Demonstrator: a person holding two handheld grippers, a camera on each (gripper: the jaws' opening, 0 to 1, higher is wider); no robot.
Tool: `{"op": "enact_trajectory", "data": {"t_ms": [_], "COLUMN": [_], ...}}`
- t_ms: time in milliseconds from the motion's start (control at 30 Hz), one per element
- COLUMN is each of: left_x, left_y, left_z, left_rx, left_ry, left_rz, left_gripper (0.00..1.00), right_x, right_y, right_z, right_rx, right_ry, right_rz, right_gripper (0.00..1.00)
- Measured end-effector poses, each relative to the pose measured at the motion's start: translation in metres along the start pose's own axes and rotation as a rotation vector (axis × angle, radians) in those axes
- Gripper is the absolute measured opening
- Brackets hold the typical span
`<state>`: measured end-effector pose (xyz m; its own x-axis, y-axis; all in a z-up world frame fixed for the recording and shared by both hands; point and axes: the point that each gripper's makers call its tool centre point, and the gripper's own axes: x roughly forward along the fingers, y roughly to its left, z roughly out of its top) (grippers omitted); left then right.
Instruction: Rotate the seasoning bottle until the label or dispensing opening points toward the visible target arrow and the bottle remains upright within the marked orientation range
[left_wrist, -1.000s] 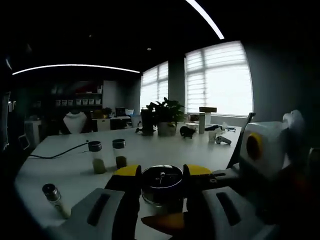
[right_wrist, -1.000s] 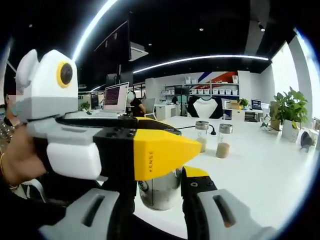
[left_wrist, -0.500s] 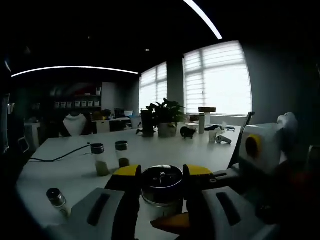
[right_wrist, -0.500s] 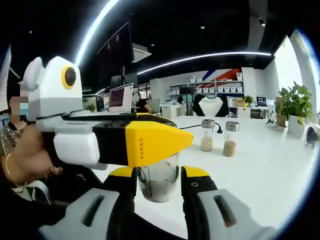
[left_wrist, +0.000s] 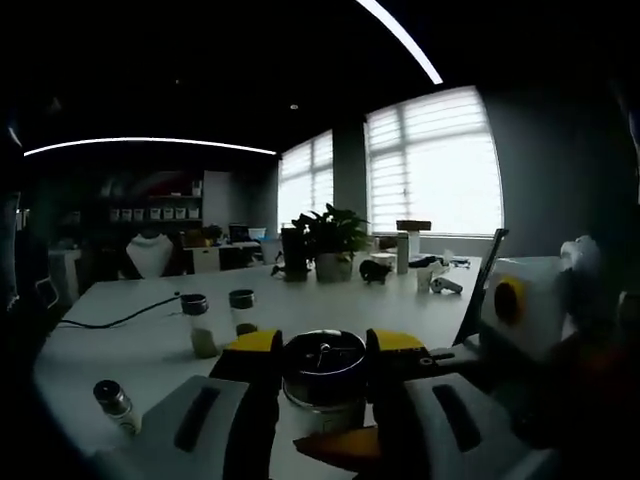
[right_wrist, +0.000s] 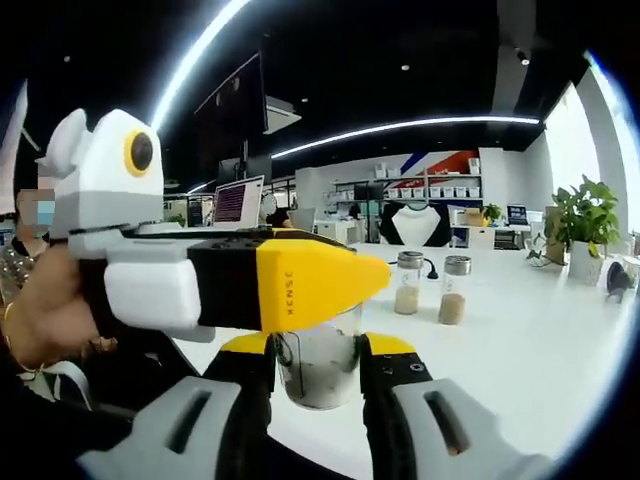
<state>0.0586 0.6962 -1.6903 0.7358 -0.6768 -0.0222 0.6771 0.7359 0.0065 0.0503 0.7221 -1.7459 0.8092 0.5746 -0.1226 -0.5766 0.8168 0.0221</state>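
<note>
Both grippers (left_wrist: 322, 352) (right_wrist: 318, 350) around seasoning bottle (right_wrist: 317, 362)

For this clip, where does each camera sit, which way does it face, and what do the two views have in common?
Left gripper view: rides the left gripper, looking along its jaws, which close on the seasoning bottle, toward the windows; the right gripper enters from the right.
Right gripper view: rides the right gripper, jaws around the same bottle's glass body, facing the shelves; the left gripper and the person's hand cross from the left.
Shared: the gripped bottle, the white table, the two jars and the potted plant.
</note>
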Motion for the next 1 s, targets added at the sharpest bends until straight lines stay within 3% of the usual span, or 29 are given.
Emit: {"op": "enact_trajectory", "data": {"t_ms": [167, 400, 733, 1000], "left_x": [0.000, 0.002, 0.002, 0.009], "left_y": [0.001, 0.006, 0.012, 0.024], "left_z": [0.002, -0.006, -0.013, -0.017], "left_rx": [0.011, 0.000, -0.002, 0.019], "left_ry": [-0.016, 0.008, 0.024, 0.025], "left_rz": [0.080, 0.131, 0.095, 0.102], "left_gripper": [0.36, 0.36, 0.36, 0.36], "right_x": [0.000, 0.001, 0.006, 0.008], "right_y": [-0.001, -0.002, -0.001, -0.003], "right_z": [0.001, -0.006, -0.013, -0.014], "right_rx": [-0.009, -0.004, 0.032, 0.039], "right_ry": [0.000, 0.027, 0.045, 0.031], "right_rz": [-0.014, -0.008, 0.038, 0.060], "right_gripper": [0.30, 0.30, 0.31, 0.32]}}
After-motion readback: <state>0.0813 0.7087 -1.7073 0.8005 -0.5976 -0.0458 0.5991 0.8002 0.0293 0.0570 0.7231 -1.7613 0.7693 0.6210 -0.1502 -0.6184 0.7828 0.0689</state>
